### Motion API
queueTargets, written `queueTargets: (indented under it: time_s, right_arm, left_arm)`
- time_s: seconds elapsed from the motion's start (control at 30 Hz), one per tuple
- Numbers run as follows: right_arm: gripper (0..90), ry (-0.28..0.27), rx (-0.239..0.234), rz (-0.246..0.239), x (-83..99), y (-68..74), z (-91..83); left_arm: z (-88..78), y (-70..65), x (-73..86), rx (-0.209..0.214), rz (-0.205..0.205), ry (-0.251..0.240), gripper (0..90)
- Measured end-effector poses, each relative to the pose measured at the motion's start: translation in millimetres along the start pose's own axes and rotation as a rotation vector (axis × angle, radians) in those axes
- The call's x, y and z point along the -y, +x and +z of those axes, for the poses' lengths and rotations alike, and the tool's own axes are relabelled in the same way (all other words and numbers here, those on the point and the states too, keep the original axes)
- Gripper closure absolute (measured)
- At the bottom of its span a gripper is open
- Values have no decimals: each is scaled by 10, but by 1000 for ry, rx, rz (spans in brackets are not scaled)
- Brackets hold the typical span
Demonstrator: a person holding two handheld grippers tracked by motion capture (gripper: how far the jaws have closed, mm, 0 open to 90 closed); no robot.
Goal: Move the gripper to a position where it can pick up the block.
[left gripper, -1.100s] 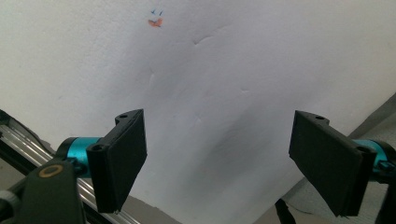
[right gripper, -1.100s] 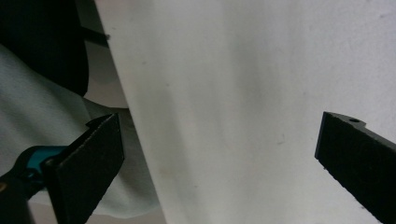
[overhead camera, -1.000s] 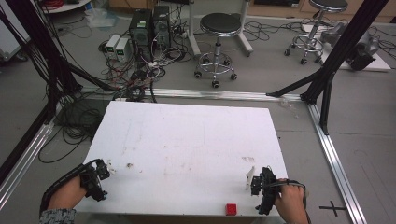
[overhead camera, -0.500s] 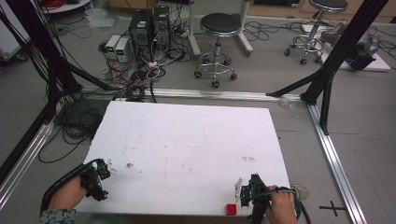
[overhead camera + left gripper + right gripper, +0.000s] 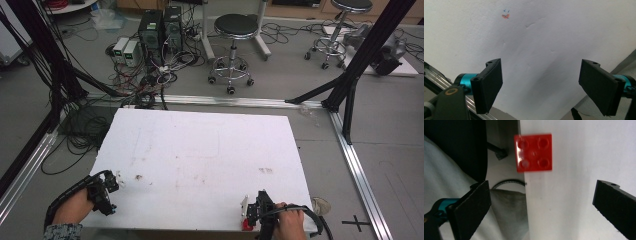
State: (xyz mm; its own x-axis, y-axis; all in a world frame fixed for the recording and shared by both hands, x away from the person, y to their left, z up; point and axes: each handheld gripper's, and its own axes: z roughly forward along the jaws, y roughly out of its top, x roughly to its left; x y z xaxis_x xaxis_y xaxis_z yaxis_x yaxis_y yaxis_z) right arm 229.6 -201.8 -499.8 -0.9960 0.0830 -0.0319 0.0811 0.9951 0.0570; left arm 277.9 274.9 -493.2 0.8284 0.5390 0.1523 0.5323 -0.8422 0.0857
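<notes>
Overhead, both grippers, left [image 5: 106,192] and right [image 5: 253,212], gape wide on the white table [image 5: 200,150] amid floor cables [image 5: 150,85].

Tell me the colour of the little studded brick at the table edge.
Red; the brick shows best in the right gripper view.

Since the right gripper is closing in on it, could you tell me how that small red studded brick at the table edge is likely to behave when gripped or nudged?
The red brick looks like rigid moulded plastic, so it should stay stiff between the jaws. It lies flat and square, so rolling or tipping seems unlikely. It sits at the table edge and looks light, so a nudge might slide it off.
</notes>
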Motion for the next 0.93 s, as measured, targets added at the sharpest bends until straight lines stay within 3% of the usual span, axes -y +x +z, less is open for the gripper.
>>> queueTargets:
  time_s: [0.4, 0.93]
  right_arm:
    - [8, 4, -16, -42, -237, 56, 220]
    - [8, 19, -11, -69, -256, 69, 264]
  left_arm:
    - [-1, 1, -2, 3, 0, 0, 195]
    - [5, -2, -6, 0, 3, 2, 195]
